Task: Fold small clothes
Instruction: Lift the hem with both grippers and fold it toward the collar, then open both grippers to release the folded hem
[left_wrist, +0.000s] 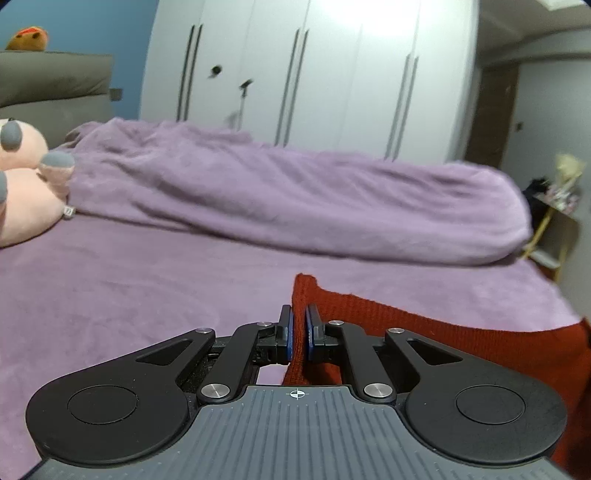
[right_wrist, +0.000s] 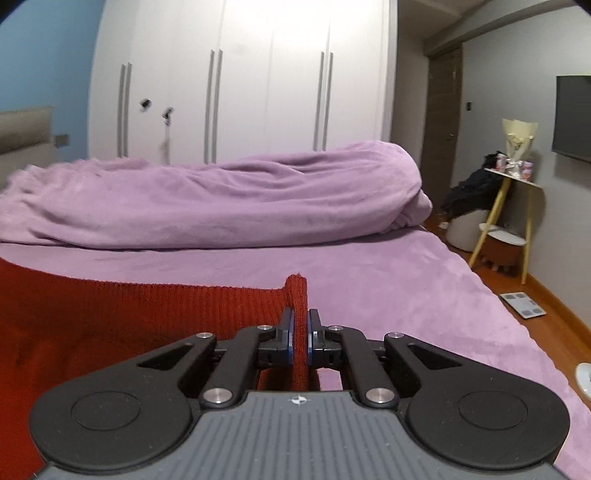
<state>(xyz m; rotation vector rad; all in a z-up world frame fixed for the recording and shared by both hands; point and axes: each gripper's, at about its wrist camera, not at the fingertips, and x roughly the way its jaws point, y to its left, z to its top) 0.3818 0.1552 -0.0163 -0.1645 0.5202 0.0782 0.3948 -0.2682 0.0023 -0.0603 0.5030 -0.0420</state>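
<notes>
A red knitted garment (left_wrist: 424, 332) is stretched above the purple bed sheet (left_wrist: 129, 295). My left gripper (left_wrist: 299, 325) is shut on its left corner, which sticks up between the blue pads. In the right wrist view the same red garment (right_wrist: 129, 317) spreads to the left, and my right gripper (right_wrist: 301, 328) is shut on its right corner, a folded tip poking up between the fingers. The cloth hangs taut between the two grippers, lifted a little off the bed sheet (right_wrist: 388, 288).
A rolled purple blanket (left_wrist: 295, 199) lies across the far side of the bed, with a pink plush toy (left_wrist: 26, 184) at the left. White wardrobe doors (right_wrist: 240, 92) stand behind. To the right of the bed are a side table (right_wrist: 513, 184), stools and a scale (right_wrist: 522, 304) on the floor.
</notes>
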